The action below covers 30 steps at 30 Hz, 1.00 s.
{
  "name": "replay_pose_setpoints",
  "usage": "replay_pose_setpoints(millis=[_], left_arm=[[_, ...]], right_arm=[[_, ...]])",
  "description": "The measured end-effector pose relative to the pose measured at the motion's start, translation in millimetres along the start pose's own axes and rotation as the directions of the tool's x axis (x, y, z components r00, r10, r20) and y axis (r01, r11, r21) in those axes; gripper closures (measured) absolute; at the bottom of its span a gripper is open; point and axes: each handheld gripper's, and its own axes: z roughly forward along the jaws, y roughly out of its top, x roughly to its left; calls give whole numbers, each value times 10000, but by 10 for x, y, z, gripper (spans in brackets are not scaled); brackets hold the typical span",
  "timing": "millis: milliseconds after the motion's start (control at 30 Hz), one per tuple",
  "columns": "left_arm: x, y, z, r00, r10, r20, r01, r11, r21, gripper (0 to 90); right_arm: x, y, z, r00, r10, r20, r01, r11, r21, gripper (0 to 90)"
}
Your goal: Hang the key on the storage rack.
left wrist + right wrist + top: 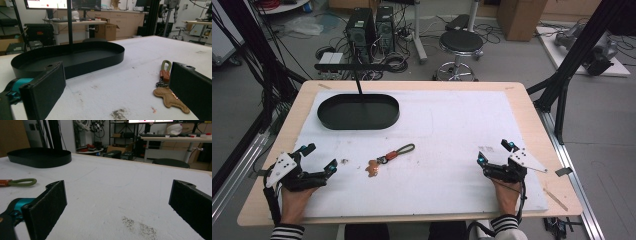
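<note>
- A keychain [388,158] lies flat on the white mat [452,125], near the middle of the table and a little to the left; nothing touches it.
- It has three parts in a row: a tan leather charm [372,169] at the near left end, a small metal clasp with a brown leather piece in the middle, and an olive green cord loop [404,149] that points away to the right.
- In the left gripper view the charm [170,98] lies just beside the right jaw, partly hidden behind it, and the loop [166,65] stands farther off.
- The left gripper [318,157] rests low at the near left part of the mat, held by the person's left hand [294,197]; its jaws are wide apart and hold nothing.
- A small dark stain [345,161] is on the mat between this gripper and the keychain.
- The right gripper [495,152] rests at the near right part of the mat, well apart from the keychain, held by the right hand [508,192]; its jaws are also spread wide and are empty.
- A black oval tray [358,112] sits at the far left of the mat, apart from the keychain, with a thin black post [358,82] rising from it.
- Both sleeves have black and white stripes.
- Beyond the table a black stool [460,44] and two computer towers [371,29] stand on the floor among cables.
</note>
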Motion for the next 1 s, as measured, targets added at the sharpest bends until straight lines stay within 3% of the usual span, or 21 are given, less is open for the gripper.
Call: replay_pose_setpoints(millis=[200, 767, 1000], left_arm=[[-24, 0, 1, 9996, 225, -187, -224, 9997, 37, 17], [-16, 3, 2, 9995, 78, -311, -78, 10000, 30, 17], [-2, 81, 27, 9999, 30, -119, -28, 9999, 125, 17]], right_arm=[[-4, 0, 1, 10000, -22, -6, 22, 10000, -8, 4], [-10, -1, -5, 9999, 118, -39, -118, 9999, -23, 4], [-14, -2, -11, 9998, 183, -47, -183, 9998, -76, 5]])
